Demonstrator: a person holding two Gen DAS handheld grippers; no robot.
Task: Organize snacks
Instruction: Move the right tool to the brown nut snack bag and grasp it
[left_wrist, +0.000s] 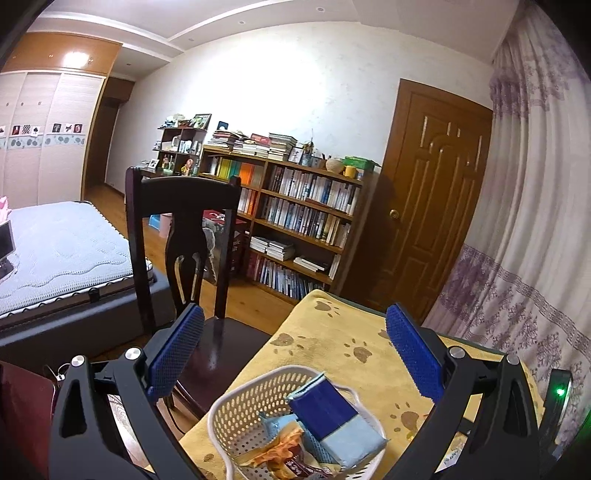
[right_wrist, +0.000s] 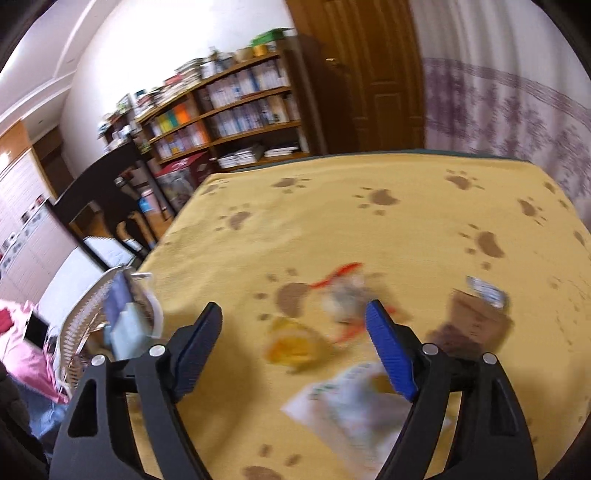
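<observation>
Across the yellow desk (right_wrist: 332, 206), basket (left_wrist: 236, 410) sits lower middle of the left view, some snacks inside. Loose packets (right_wrist: 291, 341) lie lower middle of the right view. Both hand-held grippers, left (left_wrist: 295, 349) and right (right_wrist: 295, 338), gape empty. I'd grab one packet flat, by its edge.

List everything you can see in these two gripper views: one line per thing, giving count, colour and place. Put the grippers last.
basket: 1, white, perforated, on the near left part of the cloth
snack packets in the basket: at least 3; a blue and pale blue packet leaning on the rim, an orange one and a brown one below it
loose snack packets: 4, blurred; yellow, red and white, brown, white and green; on the cloth right of the basket
cloth: 1, yellow with brown paw prints, covering the table
chair: 1, dark wood, left of the table
bookcase: 1, brown, full of books, against the far wall
door: 1, brown, shut
left gripper: black, blue pads, open above the basket
right gripper: black, blue pads, open above the loose packets
</observation>
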